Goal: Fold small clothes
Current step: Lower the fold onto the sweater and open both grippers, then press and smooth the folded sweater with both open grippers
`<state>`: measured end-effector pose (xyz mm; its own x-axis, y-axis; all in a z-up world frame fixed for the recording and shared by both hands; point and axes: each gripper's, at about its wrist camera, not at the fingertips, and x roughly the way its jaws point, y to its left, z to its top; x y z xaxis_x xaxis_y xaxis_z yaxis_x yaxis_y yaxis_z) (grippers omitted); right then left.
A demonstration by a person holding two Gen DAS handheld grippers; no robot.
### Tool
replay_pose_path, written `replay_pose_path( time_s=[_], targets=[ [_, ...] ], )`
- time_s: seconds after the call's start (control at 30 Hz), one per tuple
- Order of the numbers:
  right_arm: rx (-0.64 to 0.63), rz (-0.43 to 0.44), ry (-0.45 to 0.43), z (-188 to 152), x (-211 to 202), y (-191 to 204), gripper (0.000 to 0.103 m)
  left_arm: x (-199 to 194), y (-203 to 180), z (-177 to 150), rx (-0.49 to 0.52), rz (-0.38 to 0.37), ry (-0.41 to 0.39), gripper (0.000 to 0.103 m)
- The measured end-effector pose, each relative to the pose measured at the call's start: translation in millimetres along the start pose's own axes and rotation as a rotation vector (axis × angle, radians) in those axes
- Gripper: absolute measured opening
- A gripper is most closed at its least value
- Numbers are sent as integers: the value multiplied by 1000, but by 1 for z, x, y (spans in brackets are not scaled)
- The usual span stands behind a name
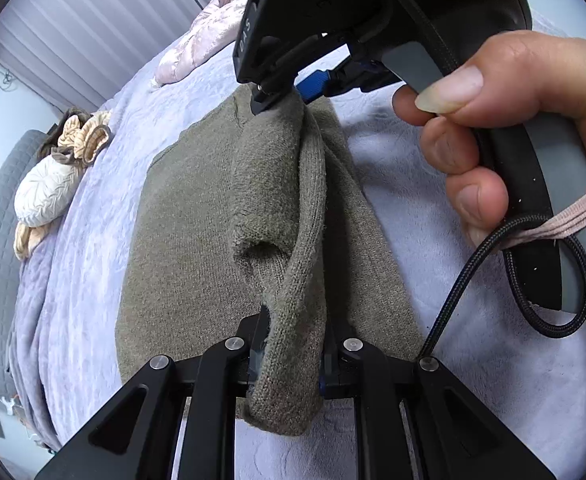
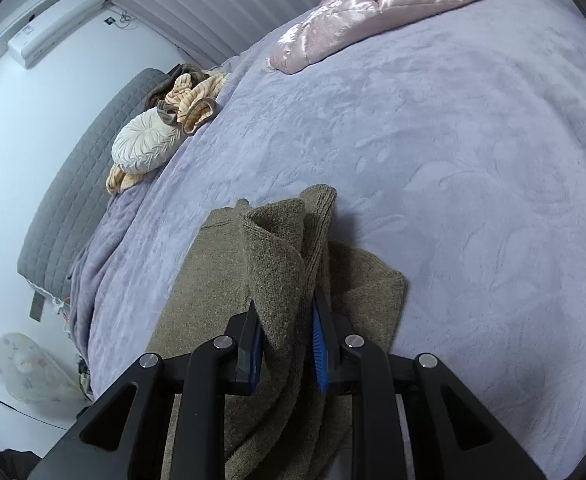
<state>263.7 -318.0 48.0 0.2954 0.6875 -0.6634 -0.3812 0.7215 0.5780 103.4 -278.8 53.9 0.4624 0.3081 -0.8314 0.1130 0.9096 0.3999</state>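
Note:
An olive-brown knit garment (image 1: 189, 216) lies on the lilac bed cover (image 1: 409, 184). My left gripper (image 1: 293, 344) is shut on one end of a raised fold of it. My right gripper (image 1: 281, 96) shows in the left wrist view at the fold's far end, held by a hand (image 1: 505, 120), and is shut on the same fold. In the right wrist view the right gripper (image 2: 287, 344) pinches the garment (image 2: 281, 256) between its blue pads (image 2: 320, 344), and the fold stands up above the flat part.
A pink satin quilt (image 2: 385, 4) lies folded at the far end of the bed cover (image 2: 453, 160). A white round cushion (image 2: 145, 144) and striped ruffled pillows (image 2: 193, 104) sit at the left edge by a grey padded headboard (image 2: 73, 184). A white air conditioner (image 2: 53, 16) hangs on the wall.

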Motion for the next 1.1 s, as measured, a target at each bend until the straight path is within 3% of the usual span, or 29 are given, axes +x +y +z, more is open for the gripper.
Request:
replay_pose_path(
  time_s=[0.23, 0.33, 0.4, 0.43, 0.47, 0.53, 0.67, 0.83, 0.97, 1.1],
  targets=[
    [138, 97, 13, -7, 7, -36, 23, 3, -22, -2, 80, 96, -21, 17],
    [175, 108, 20, -9, 7, -44, 33, 2, -23, -4, 101, 98, -21, 27],
    [177, 101, 19, -11, 3, -44, 43, -4, -16, -5, 91, 55, -22, 32],
    [171, 96, 15, -11, -3, -42, 49, -7, -11, -6, 83, 25, -21, 41],
    [165, 81, 10, -12, -10, -39, 58, -12, -4, -8, 67, -18, -23, 64],
    [140, 35, -21, -15, -29, -31, 67, -30, 19, -19, 11, -146, -65, 84],
    [112, 59, -88, -34, -77, -16, 71, -54, 62, -42, -67, -410, -127, 84],
    [112, 61, -75, -71, -92, 7, 71, -44, 123, -50, -245, -490, -157, 84],
    [61, 28, -57, -86, -80, 37, 71, -22, 166, -47, -429, -634, -164, 84],
    [26, 90, -99, -87, -78, 67, 71, -5, 167, -41, -457, -580, -135, 84]
  ],
)
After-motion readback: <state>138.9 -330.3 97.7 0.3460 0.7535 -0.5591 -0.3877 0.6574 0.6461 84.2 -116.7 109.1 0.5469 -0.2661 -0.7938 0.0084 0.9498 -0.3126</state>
